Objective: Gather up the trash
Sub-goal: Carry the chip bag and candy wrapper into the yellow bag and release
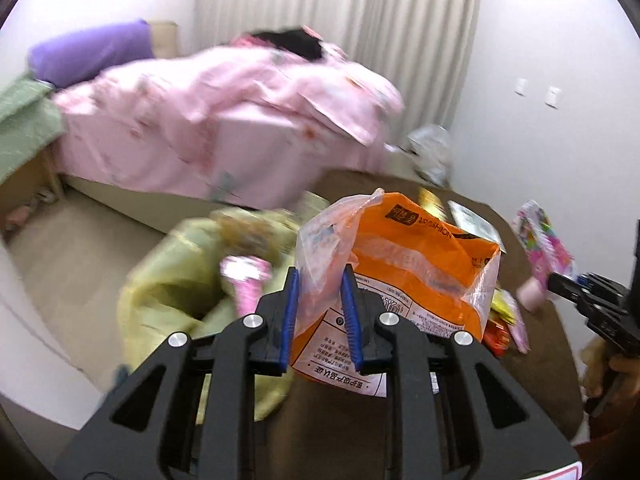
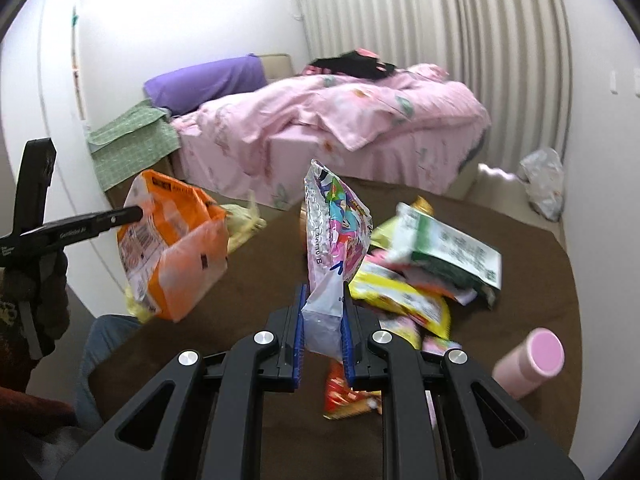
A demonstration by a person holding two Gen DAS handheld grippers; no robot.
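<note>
Above the brown desk (image 2: 520, 280), left of the wrapper pile (image 2: 420, 280), the left tool (image 1: 320, 276) pinches an orange bag (image 1: 420, 264), light and crinkly, by its rim, while the right tool (image 2: 324, 292) clamps a colourful wrapper (image 2: 340, 220), limp.

We are looking at a home bedroom: a bed (image 2: 340, 128) wearing pink floral bedding, a purple pillow (image 2: 204, 82), pleated curtains (image 2: 440, 20) hanging behind.

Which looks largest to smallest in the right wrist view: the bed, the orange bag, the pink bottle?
1. bed
2. orange bag
3. pink bottle
As pictured only: the bed stands farthest from the camera, so in truth it is larger still.
</note>
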